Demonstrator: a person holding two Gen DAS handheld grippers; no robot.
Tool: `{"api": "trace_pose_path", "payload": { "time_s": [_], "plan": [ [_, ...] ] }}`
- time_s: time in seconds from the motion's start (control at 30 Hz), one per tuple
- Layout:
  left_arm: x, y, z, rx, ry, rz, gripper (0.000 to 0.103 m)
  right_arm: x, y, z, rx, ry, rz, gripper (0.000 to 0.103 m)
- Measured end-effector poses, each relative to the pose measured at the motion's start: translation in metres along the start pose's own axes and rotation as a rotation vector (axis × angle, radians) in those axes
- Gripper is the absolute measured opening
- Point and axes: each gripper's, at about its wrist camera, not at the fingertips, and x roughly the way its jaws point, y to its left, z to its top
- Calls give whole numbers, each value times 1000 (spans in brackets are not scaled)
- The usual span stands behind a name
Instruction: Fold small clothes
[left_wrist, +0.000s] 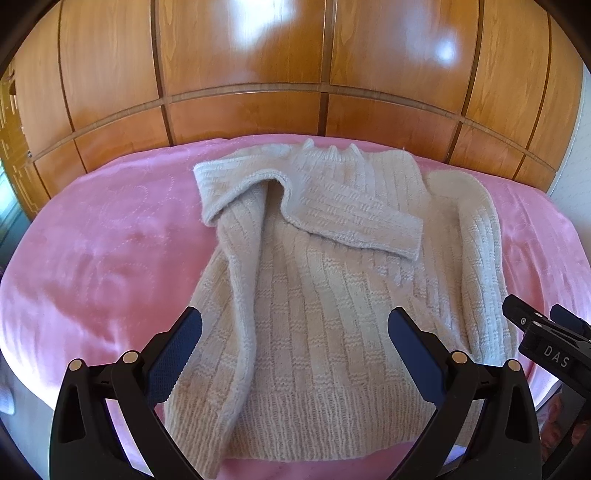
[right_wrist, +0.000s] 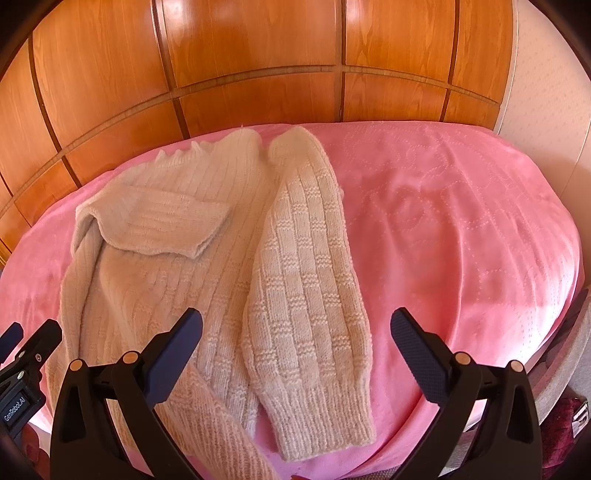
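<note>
White letters "DAS" on the black body of the right gripper, label "GenRobot.AI" on the left gripper body

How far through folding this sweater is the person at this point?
Early. Done: the left sleeve is folded across the sweater. In hand: nothing; the left gripper and right gripper are open. Left: the right sleeve lies unfolded alongside; the body is unfolded.

Both views are bright and warm with daylight. White glare patches sit on the glossy wooden wardrobe doors, and the pink bedspread shows soft shadows in its folds. Fisheye distortion bows the panel lines and bed edge, dark vignetting fills the corners, and focus is sharp centrally, softening toward the rim.
</note>
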Motion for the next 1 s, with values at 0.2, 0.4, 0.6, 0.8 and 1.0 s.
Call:
{"api": "trace_pose_path", "payload": {
  "time_s": [0.2,0.4,0.6,0.8,1.0],
  "plan": [
    [9,3,0,2,24,28,100,5,-2,-2,2,5,-10,101],
    [25,10,-2,14,53,56,100,17,-12,-2,34,6,30,101],
    [52,31,-9,14,74,87,100,31,-26,-5,41,-40,122,101],
    [71,54,-23,-22,66,93,100,58,-43,-8,37,40,134,101],
    [89,69,-39,-75,105,57,100,75,-61,-21,116,82,220,93]
  ]
}}
